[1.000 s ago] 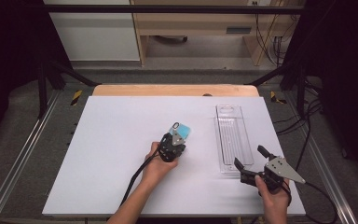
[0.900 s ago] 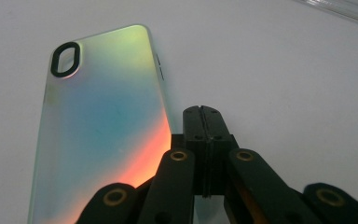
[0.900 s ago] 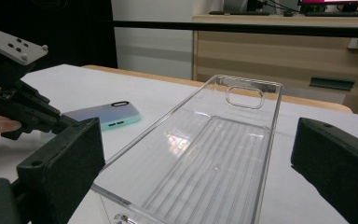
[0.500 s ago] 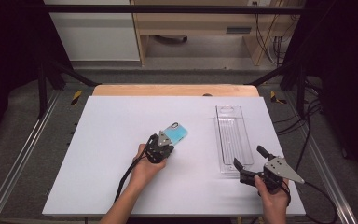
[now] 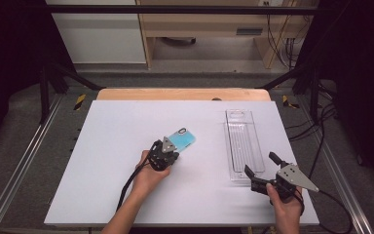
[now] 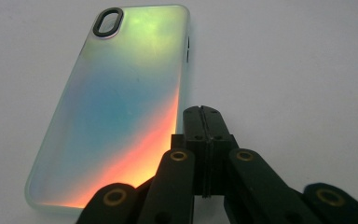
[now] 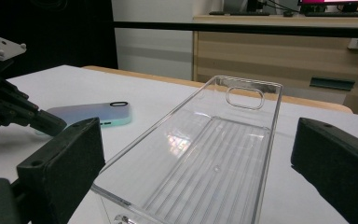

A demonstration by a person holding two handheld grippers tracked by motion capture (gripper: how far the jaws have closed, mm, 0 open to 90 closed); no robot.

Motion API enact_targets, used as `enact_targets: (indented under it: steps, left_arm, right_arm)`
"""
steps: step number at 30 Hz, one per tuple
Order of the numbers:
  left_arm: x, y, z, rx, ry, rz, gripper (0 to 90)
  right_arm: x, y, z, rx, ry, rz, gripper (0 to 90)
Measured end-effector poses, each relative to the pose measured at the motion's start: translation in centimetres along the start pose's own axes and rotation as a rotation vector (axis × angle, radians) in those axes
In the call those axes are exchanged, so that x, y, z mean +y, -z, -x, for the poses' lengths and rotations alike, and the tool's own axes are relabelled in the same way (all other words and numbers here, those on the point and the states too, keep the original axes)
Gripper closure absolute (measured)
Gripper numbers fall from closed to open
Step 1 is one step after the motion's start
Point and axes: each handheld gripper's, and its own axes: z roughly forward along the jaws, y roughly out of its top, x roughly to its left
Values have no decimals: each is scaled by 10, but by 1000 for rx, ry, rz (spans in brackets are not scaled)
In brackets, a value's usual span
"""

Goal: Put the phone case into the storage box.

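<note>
On top of the white table (image 5: 126,146), largest item is the clear plastic tray (image 5: 244,144), lying flat toward the right side, long axis running away from the person, hang-hole end at the far end. Tray empty, ribbed floor visible in the right gripper view (image 7: 200,158). Left of it, well apart, near the table's middle: an iridescent phone case (image 5: 181,141), back up, camera cutout at its far end. Left gripper view shows the case (image 6: 112,102) flat on the table, blue-green to orange sheen.

Left gripper (image 5: 163,155), held in the left hand (image 5: 148,178), sits at the case's near end. Its jaws are pressed together, nothing between them; the tips (image 6: 204,116) lie just beside the case's right edge, and contact can't be confirmed. Right gripper (image 5: 260,171), in the right hand (image 5: 285,200), sits at the tray's near end, jaws spread wide apart, holding nothing; the tray's near edge lies between the pads (image 7: 70,158), not touched.
</note>
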Motion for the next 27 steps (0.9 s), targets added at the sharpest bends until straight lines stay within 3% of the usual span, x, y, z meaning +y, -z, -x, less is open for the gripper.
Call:
enact_targets:
  steps: [8,12,15,21,24,27]
  left_arm:
    - [8,15,-6,13,-13,24,893]
    - [8,22,-17,2,43,53,829]
    - [8,26,-26,20,58,59,791]
    - [9,34,-36,41,68,86,636]
    - [10,35,-38,55,55,100,522]
    - [9,33,-44,59,84,122,364]
  right_arm:
    - [0,1,2,-1,-6,4,28]
    - [0,1,2,-3,-3,2,27]
    - [0,1,2,-5,-7,3,27]
    - [0,1,2,-3,-6,-1,27]
    - [0,1,2,-2,-5,-1,27]
    - [0,1,2,-2,-4,-1,28]
